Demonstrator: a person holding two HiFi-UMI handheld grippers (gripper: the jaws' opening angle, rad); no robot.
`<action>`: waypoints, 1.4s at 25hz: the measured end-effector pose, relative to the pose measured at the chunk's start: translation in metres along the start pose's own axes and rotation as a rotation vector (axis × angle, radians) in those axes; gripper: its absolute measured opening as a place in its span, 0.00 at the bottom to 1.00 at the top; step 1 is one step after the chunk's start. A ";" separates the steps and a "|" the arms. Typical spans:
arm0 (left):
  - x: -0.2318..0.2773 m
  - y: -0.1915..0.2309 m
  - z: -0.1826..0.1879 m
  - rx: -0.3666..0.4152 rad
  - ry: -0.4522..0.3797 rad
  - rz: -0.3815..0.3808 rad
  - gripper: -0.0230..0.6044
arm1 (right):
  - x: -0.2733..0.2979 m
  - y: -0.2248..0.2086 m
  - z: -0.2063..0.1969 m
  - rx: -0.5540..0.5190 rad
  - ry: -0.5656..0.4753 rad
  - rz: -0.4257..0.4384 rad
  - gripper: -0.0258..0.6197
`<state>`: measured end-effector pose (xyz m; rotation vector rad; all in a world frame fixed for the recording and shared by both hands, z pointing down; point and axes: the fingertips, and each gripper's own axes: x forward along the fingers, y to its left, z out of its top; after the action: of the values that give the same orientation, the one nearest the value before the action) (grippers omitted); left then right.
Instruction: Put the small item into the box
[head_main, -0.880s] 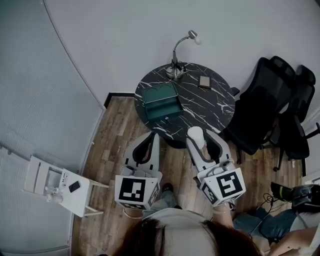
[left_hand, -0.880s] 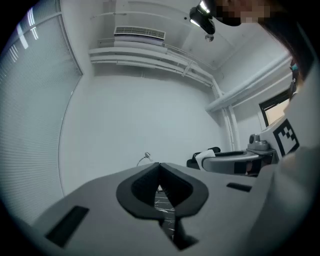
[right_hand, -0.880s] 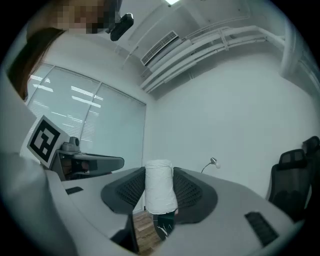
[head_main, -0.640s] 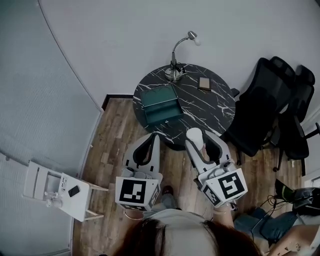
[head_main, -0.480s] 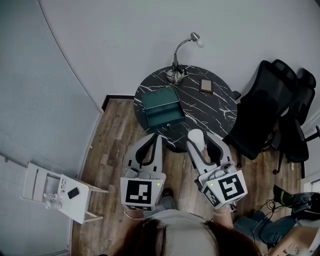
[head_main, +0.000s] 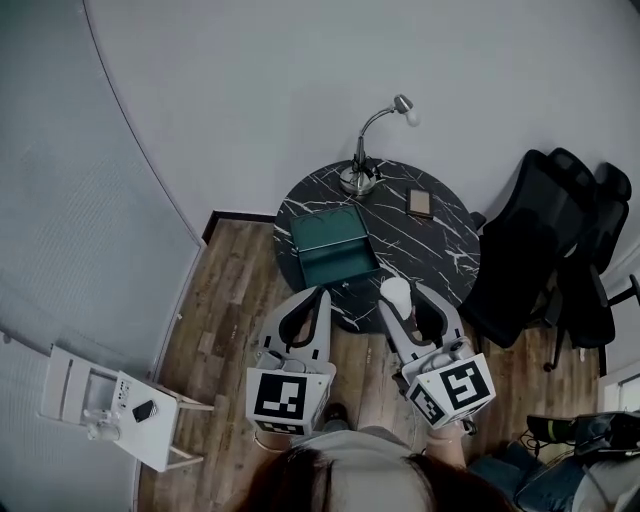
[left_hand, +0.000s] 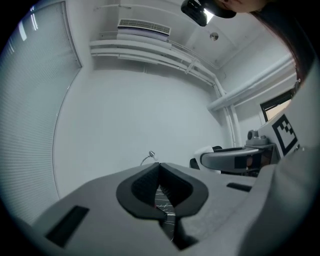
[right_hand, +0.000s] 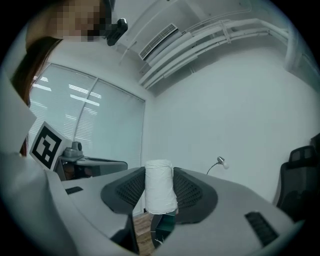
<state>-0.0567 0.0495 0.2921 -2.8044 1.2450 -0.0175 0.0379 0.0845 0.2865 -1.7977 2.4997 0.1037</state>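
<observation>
The white roll (right_hand: 159, 187) sits clamped in the right gripper (head_main: 405, 298), lower centre of the head view, at the table (head_main: 440, 240) edge. It looks mid-carry; next it needs reaching over the open green box (head_main: 338, 248) and releasing. The left gripper (left_hand: 159, 166) is closed and empty.

White roll (head_main: 395, 293); dark green box (head_main: 338, 262); black bench (head_main: 440, 240) veined white; brown plank floor (head_main: 225, 290); black chairs (head_main: 540, 240); silver lamp (head_main: 358, 178).
</observation>
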 end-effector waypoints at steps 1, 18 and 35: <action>0.001 0.004 0.001 -0.004 -0.004 -0.003 0.05 | 0.005 0.001 0.001 0.005 -0.001 0.002 0.33; 0.032 0.027 -0.014 -0.049 0.019 -0.058 0.05 | 0.045 -0.004 -0.010 -0.015 0.015 -0.027 0.33; 0.083 0.056 -0.014 -0.065 0.035 -0.042 0.05 | 0.100 -0.038 -0.028 0.013 0.054 0.031 0.33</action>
<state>-0.0432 -0.0502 0.3005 -2.8971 1.2155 -0.0289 0.0417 -0.0247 0.3051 -1.7810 2.5592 0.0411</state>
